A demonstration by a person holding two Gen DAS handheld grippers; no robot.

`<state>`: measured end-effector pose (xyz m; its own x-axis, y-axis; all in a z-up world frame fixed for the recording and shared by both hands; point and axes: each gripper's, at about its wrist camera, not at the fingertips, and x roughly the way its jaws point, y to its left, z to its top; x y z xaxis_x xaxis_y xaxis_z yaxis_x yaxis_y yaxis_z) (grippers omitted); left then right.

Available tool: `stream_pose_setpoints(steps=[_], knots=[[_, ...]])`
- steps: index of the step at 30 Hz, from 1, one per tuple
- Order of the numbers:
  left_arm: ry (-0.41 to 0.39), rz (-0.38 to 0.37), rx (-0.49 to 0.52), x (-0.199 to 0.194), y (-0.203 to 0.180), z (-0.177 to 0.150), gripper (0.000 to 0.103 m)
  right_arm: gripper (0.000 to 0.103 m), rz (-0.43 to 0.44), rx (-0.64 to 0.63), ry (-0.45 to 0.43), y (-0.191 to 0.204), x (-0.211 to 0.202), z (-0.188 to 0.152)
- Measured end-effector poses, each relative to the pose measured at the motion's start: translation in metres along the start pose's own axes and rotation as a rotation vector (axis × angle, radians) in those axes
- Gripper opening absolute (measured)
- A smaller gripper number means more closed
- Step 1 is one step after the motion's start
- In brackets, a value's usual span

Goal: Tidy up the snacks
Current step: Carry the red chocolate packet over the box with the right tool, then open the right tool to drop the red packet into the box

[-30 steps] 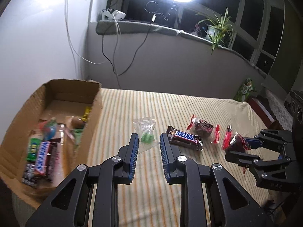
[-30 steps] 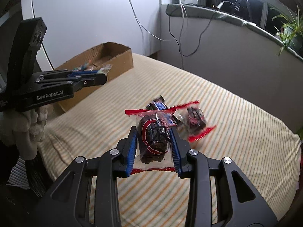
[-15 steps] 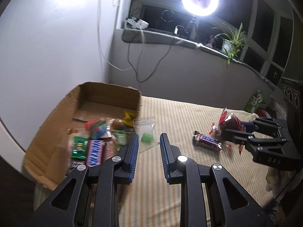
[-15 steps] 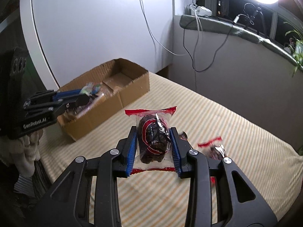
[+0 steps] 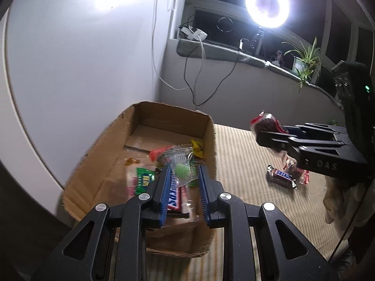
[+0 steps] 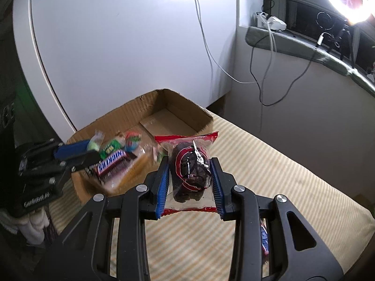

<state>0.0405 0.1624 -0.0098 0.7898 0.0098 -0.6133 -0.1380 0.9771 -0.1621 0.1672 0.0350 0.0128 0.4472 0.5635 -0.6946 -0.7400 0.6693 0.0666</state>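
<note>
**Two snacks in the air, two left on the bed**

Nearest the left wrist camera, the left gripper (image 5: 182, 175) is narrowed on a clear packet with a green sweet (image 5: 181, 164), holding it above the near end of the cardboard box (image 5: 211, 140). Just right of the box, the right gripper (image 6: 189, 178) is clamped on a red-edged packet of dark snack (image 6: 191, 171), carried in the air above the striped bed (image 6: 269, 164) and short of the box's near wall.

Inside the box, several snacks already lie in a heap at the near end: a Snickers bar (image 6: 111, 162), a green-wrapped item (image 5: 145, 179), a yellow wrapper (image 5: 196, 145) and a red-and-green sweet (image 6: 132, 140). The far half of the box floor is bare cardboard.

Farther to the right of the box, well apart from it, a second Snickers bar (image 5: 281, 176) rests on the bed with another red-edged packet (image 5: 302, 175) touching its far side.

By my reading the job is well past halfway: a good share is boxed, two pieces are about to be dropped in, and the pair on the bed is what remains to fetch. Whether more snacks lie outside the views cannot be told.
</note>
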Motion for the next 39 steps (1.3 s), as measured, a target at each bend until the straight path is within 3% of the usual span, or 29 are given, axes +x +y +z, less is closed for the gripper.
stream_pose_setpoints(steps=[24,39], knots=[[0.0,0.038,-0.011,0.004,0.024,-0.002,0.022,0.035,0.054,-0.038,0.071,0.028,0.085,0.038],[0.005,0.047,-0.021,0.006,0.026,-0.002,0.022,0.035,0.057,-0.045,0.089,0.031,0.096,0.037]])
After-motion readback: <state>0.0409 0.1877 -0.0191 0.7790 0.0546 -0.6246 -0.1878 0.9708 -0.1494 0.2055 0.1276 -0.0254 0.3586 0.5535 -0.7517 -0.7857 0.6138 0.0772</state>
